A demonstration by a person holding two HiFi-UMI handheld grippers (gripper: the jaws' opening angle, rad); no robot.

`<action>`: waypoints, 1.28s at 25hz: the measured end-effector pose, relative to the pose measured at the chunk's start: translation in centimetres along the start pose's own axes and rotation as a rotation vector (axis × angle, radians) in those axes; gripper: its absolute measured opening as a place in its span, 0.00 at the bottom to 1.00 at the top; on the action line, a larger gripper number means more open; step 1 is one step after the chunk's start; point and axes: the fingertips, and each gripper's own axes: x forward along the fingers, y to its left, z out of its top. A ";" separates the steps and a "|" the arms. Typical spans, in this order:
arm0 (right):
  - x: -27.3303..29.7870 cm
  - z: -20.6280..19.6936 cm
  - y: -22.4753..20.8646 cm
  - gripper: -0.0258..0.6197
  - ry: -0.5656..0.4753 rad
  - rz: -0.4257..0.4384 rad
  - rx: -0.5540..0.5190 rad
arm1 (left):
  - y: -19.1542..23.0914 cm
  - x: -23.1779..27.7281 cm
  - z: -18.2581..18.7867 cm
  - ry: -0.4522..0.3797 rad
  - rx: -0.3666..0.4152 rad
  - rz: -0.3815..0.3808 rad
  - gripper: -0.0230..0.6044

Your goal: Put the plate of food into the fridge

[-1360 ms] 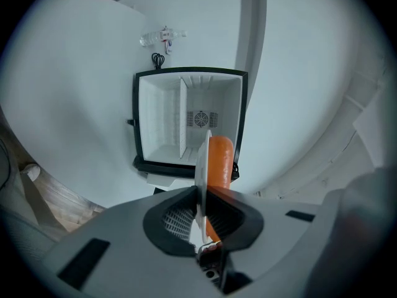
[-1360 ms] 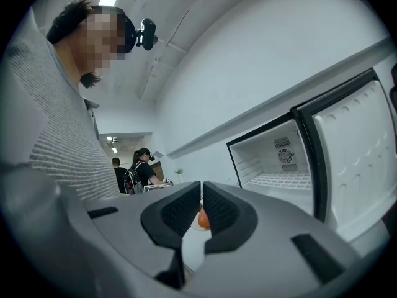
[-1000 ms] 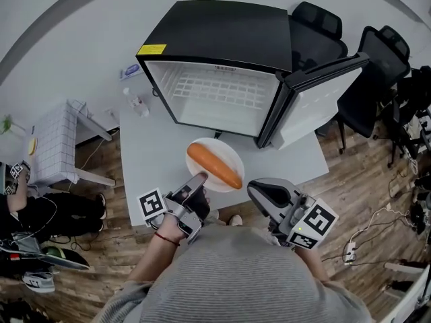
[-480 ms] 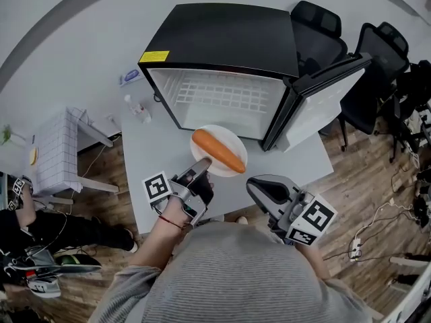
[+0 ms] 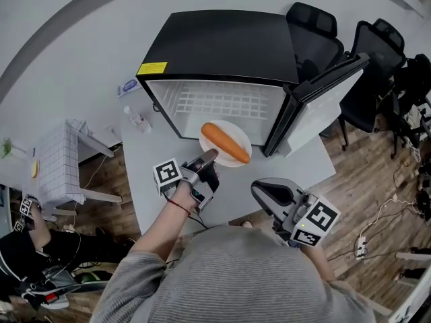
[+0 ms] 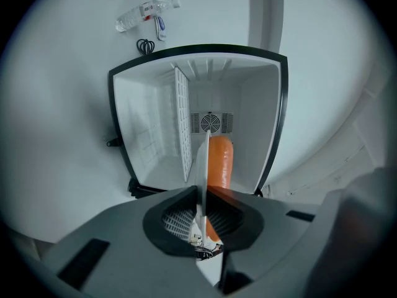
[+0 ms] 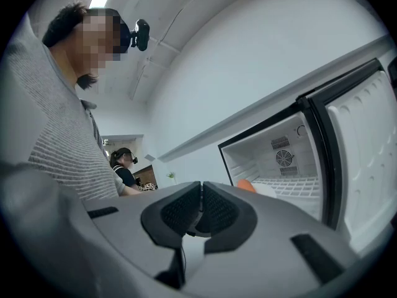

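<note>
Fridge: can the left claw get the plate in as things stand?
Probably yes. The door stands wide open, the left claw grips the plate right at the fridge opening, and nothing visible blocks the way in.

The left hand-held gripper (image 5: 207, 157), clamped on the white plate (image 5: 236, 131), carries it and its orange sausage (image 5: 226, 143) forward over the table (image 5: 236, 187), from mid-table to the mouth of the open fridge (image 5: 222, 42).

An office-type workroom is indicated by black office chairs (image 5: 313, 25), cables (image 5: 385, 212) strewn over wood-plank flooring (image 5: 357, 173), and a mini fridge (image 5: 225, 42) set on a grey table (image 5: 151, 173).
</note>
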 end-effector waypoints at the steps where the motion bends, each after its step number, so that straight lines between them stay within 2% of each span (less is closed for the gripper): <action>1: 0.1 0.0 -0.1 0.07 0.001 -0.002 0.001 | 0.4 0.4 0.6 0.006 0.015 0.008 0.10; 4: 0.4 -0.2 -0.4 0.07 0.001 -0.010 0.005 | 1.4 1.4 2.3 0.011 0.049 0.036 0.10; 9: 0.8 -0.2 -1.1 0.07 0.002 -0.022 0.014 | 2.4 3.1 4.5 -0.018 0.002 0.052 0.10; 16: 1.2 -0.5 -1.5 0.07 0.005 -0.041 0.020 | 4.9 4.9 7.5 -0.079 -0.022 0.089 0.10; 22: 1.1 -1.0 -1.9 0.07 0.006 -0.073 0.033 | 4.8 6.1 9.3 -0.131 -0.064 0.068 0.10; 32: 0.7 -1.1 -2.6 0.07 0.002 -0.106 0.043 | 5.1 8.1 10.3 -0.153 -0.051 0.108 0.11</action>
